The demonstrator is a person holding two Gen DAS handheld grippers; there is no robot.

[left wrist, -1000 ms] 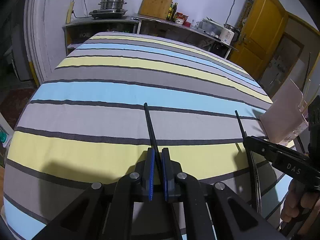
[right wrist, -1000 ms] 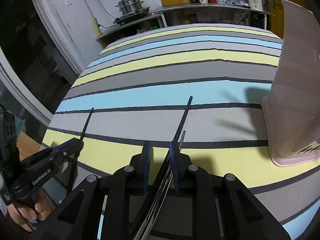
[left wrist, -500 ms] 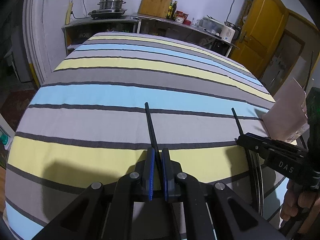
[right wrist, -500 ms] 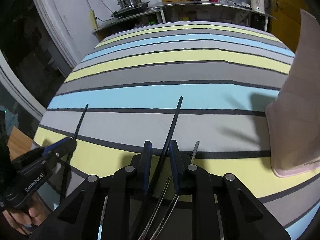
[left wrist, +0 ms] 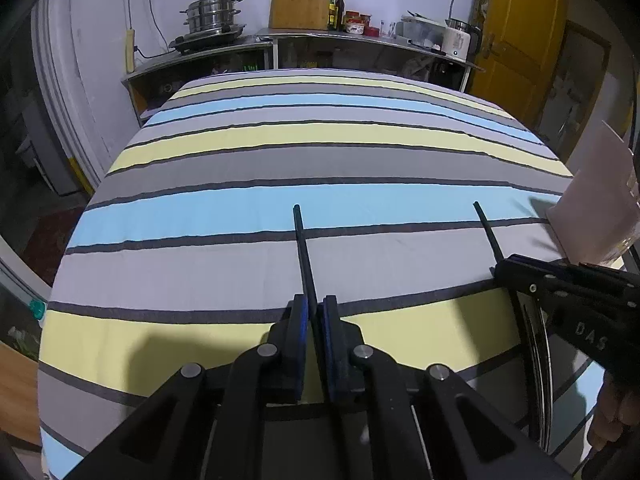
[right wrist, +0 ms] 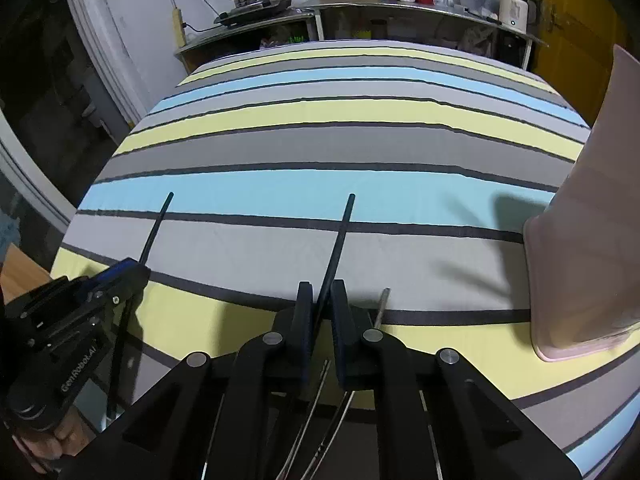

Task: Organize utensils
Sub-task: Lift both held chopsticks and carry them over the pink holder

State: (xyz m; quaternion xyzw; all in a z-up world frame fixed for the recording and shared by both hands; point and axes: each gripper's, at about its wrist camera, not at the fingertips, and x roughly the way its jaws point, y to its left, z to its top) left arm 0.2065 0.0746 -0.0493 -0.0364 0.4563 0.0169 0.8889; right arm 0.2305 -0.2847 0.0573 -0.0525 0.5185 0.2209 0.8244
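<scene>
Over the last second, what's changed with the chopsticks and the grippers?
Both cameras tilted up a little, so more of the room shows. Nothing was picked up or released. The left hand-held gripper stays shut on its black chopstick, the right hand-held gripper on its own, and the pink holder stands on the right as before.

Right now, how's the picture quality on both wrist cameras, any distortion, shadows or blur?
Left wrist view: strong fisheye bend, the striped tablecloth bulges, corners go black; the left gripper casts a soft shadow on the yellow stripe. Right wrist view: same curvature; the pink holder throws a shadow leftward; metal utensils under the right gripper look slightly blurred.
</scene>
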